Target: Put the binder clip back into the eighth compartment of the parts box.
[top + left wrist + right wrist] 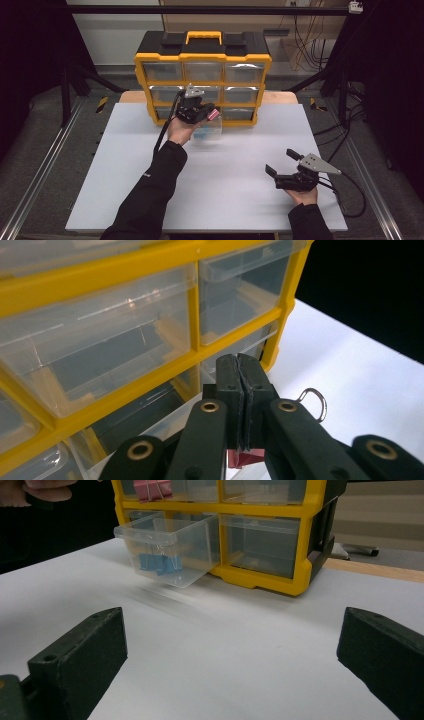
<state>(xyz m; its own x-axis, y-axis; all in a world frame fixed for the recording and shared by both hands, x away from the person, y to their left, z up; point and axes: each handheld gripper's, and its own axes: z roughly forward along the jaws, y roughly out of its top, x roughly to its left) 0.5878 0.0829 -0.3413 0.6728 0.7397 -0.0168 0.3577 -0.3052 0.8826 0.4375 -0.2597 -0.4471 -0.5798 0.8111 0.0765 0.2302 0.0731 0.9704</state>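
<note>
Pink metal binder clip [213, 114] sits pinched in the left gripper [206, 114], its red-pink body showing just below the clenched black jaws in the left gripper view [245, 458], with one thin wire loop handle [315, 402] curling out beside them. That gripper hangs at about twelve o'clock on the smooth white tabletop [225, 190], right in front of a yellow-framed plastic organizer cabinet [202, 60] with a black top, a yellow carry handle and rows of clear glossy drawers. One clear rectangular plastic drawer [167, 547] is pulled out of the bottom row and tilts toward the table; blue binder clips [159, 562] lie inside it against the front wall. The pink clip is above this open drawer. The right gripper [281, 163] rests at about four o'clock on the table, well apart from the cabinet, its blocky matte jaws spread wide with nothing between them.
</note>
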